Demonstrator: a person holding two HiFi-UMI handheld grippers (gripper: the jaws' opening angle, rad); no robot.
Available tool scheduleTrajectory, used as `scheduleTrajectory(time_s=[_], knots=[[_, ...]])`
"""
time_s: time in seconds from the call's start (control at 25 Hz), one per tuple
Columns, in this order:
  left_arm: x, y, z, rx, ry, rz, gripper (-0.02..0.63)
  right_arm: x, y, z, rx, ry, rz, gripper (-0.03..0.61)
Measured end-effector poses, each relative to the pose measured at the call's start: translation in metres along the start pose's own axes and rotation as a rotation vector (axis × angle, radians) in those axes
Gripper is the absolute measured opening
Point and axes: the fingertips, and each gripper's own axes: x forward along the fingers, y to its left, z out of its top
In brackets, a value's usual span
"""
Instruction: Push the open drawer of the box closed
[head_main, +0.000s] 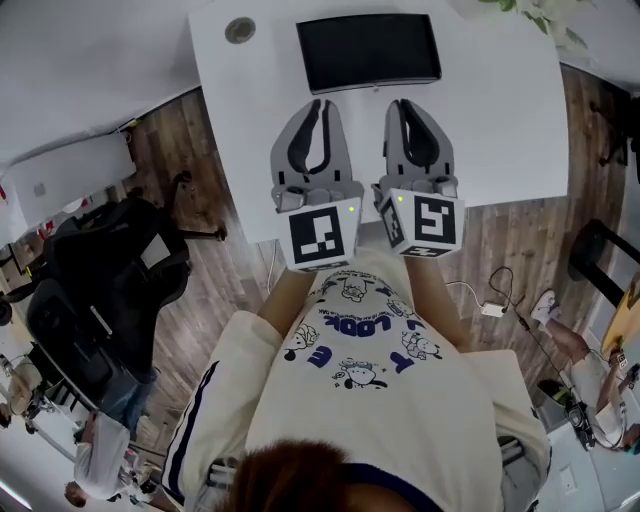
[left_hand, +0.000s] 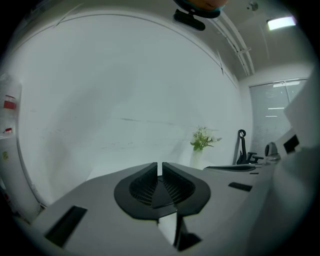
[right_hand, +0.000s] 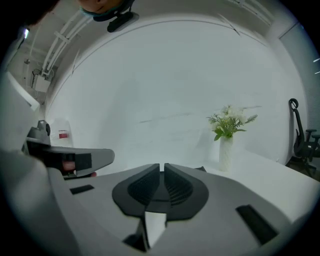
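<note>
A flat black box (head_main: 368, 52) lies at the far edge of the white table (head_main: 520, 120). From above I see only its top, and its drawer does not show. My left gripper (head_main: 318, 106) and right gripper (head_main: 406, 106) are held side by side above the table's near half, both pointing toward the box and short of it. In the left gripper view the jaws (left_hand: 160, 167) stand together with nothing between them. The right gripper view shows the same: shut jaws (right_hand: 162, 168) holding nothing, aimed at a white wall. The box is in neither gripper view.
A white vase of flowers (right_hand: 227, 135) stands at the table's far right corner, also seen as the vase (left_hand: 201, 142) in the left gripper view. A round cable hole (head_main: 240, 30) is at the far left. A black office chair (head_main: 110, 270) stands on the floor to the left.
</note>
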Motion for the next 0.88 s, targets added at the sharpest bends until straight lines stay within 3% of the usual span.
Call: scheduleTrajectory(time_s=[0.88], knots=[[-0.030,-0.009,0.045,0.046,-0.105,-0.031,0.040,-0.034,0.013,0.043,-0.013,-0.094,-0.021,0.041]])
